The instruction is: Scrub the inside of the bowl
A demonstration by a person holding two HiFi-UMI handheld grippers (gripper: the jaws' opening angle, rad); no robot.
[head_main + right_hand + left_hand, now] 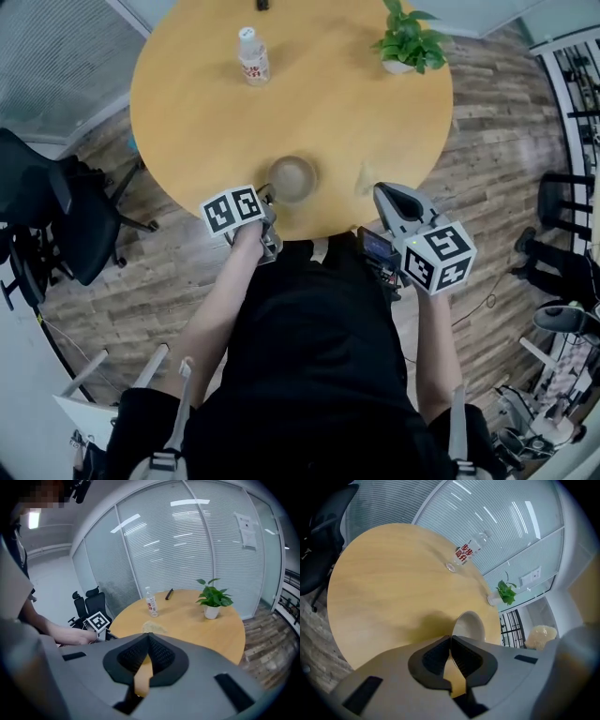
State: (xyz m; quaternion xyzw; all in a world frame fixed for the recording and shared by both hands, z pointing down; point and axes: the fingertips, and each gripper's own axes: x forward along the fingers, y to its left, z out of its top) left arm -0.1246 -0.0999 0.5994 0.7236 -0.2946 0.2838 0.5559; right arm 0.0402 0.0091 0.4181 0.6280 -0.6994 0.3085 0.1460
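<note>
The bowl (292,178) is sitting on the round table (187,103), close to its near edge, and nothing is touching it. The left gripper (269,211) is hanging just beside the bowl at the table's rim. Its jaws are pressing together on nothing, and the bowl is showing right beyond its tips. The right gripper (384,192) is hovering on the bowl's other side, its jaws also closed and empty. A pale flat pad (152,627) is lying on the wood near the right gripper. It is possibly the scrubber, though that is hard to tell. The scrubbing is looking unstarted: no tool picked up, the bowl not steadied, the whole inside left to do.
</note>
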